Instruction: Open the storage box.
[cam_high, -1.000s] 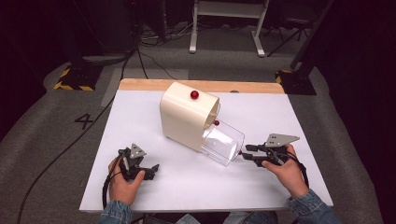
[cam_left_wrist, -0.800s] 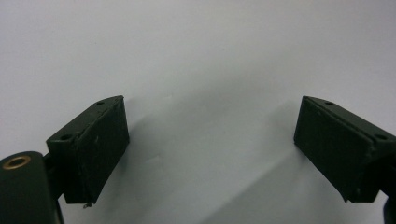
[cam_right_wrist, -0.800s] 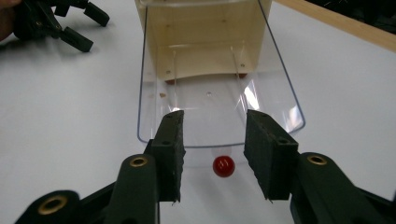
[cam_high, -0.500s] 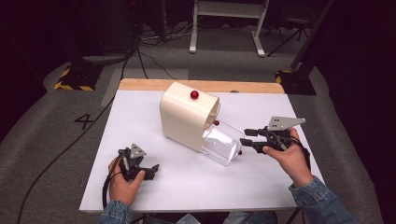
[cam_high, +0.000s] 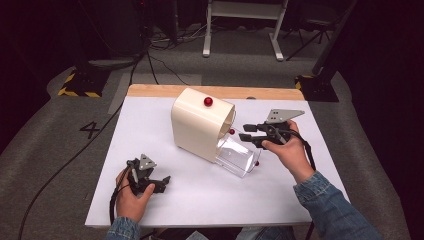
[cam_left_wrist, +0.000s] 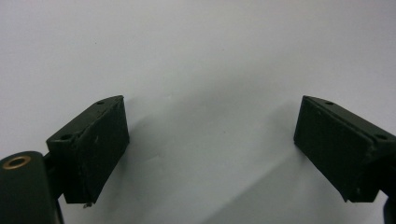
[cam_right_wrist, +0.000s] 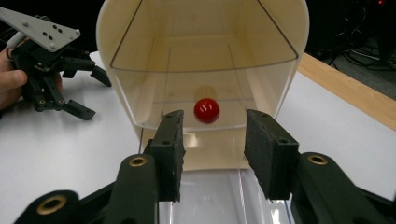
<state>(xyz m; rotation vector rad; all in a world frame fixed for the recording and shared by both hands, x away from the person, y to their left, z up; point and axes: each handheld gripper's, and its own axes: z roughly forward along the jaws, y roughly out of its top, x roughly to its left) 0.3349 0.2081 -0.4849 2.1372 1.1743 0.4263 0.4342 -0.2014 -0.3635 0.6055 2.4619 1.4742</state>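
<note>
A cream housing (cam_high: 200, 125) with a red knob (cam_high: 208, 101) on top stands mid-table. A clear drawer (cam_high: 239, 156) sticks out of its open end. In that opening a second red knob (cam_high: 231, 132) sits on a clear panel (cam_right_wrist: 205, 88). My right gripper (cam_high: 243, 132) is open and points at this knob from the right. In the right gripper view the knob (cam_right_wrist: 206, 110) lies just beyond the gap between the fingertips (cam_right_wrist: 173, 126), untouched. My left gripper (cam_high: 163, 183) rests open on the white table (cam_high: 165, 150) at the front left, its fingers (cam_left_wrist: 100, 140) holding nothing.
A third small red knob (cam_high: 257, 163) marks the drawer's outer end. A wooden strip (cam_high: 270, 93) runs along the table's far edge. In the right gripper view the left gripper (cam_right_wrist: 70, 95) lies beside the housing. Cables and stand legs (cam_high: 240, 30) sit on the floor behind.
My right gripper has risen from the drawer's outer end and moved back towards the housing's opening, level with the red knob there. The left gripper has stayed put.
</note>
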